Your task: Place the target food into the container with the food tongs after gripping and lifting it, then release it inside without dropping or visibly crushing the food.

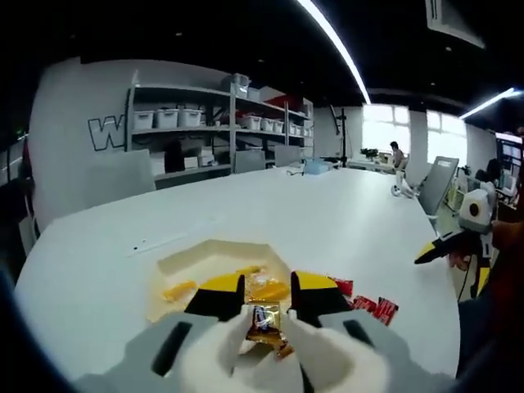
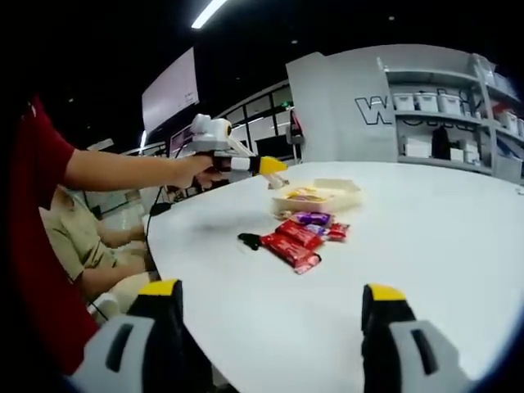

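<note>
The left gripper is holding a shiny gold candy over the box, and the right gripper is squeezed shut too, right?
Not quite. The left gripper does hold the gold candy above the box, as the left gripper view shows. But the right gripper is wide open, holding nothing; the right gripper view shows its jaws far apart over the white table.

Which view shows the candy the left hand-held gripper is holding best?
The left gripper view: the wrapped candy sits close up between the left hand-held gripper tips, above the container. In the right gripper view it is too small to make out.
</note>
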Available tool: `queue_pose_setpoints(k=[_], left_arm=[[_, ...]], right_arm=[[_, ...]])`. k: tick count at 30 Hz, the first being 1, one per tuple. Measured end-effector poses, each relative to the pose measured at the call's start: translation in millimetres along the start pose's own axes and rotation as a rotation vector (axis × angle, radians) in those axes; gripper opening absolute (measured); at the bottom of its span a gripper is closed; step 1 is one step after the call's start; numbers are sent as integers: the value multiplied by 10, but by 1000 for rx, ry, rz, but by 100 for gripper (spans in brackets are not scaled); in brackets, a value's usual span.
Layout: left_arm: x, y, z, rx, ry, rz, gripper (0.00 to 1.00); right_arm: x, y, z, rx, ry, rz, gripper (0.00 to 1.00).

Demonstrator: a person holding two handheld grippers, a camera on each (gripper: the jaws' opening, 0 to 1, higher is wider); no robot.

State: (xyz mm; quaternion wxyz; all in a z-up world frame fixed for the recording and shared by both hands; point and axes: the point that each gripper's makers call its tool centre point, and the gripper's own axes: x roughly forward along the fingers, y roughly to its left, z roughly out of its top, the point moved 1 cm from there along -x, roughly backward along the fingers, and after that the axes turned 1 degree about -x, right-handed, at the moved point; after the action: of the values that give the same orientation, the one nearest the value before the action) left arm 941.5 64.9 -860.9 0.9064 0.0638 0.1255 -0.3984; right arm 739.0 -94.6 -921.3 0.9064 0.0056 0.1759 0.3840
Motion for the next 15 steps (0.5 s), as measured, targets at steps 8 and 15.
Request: queue_pose_setpoints(k=[8,15], left_arm=[[4,26,40,-58,-14,7,21],[55,22,55,-63,-7,-4,21]], right_arm=[[-1,7,-29,3,4,-3,90],[8,-1,10,1,-2,-4,90]])
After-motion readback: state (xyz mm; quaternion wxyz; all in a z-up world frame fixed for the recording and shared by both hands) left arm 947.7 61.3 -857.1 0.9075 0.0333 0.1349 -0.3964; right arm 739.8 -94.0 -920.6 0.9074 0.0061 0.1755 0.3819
